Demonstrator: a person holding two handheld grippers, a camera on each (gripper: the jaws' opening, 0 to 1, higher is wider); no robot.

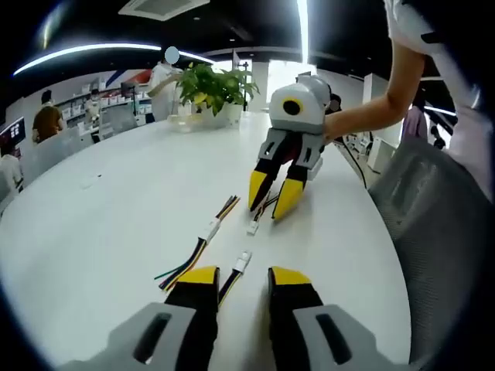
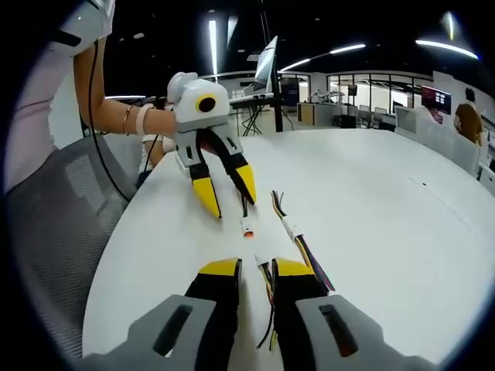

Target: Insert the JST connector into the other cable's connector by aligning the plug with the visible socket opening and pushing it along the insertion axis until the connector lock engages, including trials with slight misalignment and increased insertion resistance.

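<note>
Two cables lie on the white counter [image 1: 100,232], and a hand-held gripper comes at them from either end.

In the left gripper view, the left hand-held gripper [image 1: 244,280] sits low over the counter with its yellow-tipped jaws apart, and the wires of the near cable [image 1: 229,283] run down into the gap between them. That cable's white connector [image 1: 242,261] lies just ahead of the tips. Whether the jaws actually touch the wires, I cannot tell. To its left lies a second multicoloured cable [image 1: 193,255] with its own white connector [image 1: 212,229], free on the counter.

Across from it, the right hand-held gripper [image 1: 272,196] tilts down, jaws apart, straddling the far cable's wires, with a small white plug [image 1: 253,227] on the counter just before its tips. The two connector ends are near each other but apart, not mated.

A potted plant [image 1: 213,89] stands at the far edge of the counter.
</note>
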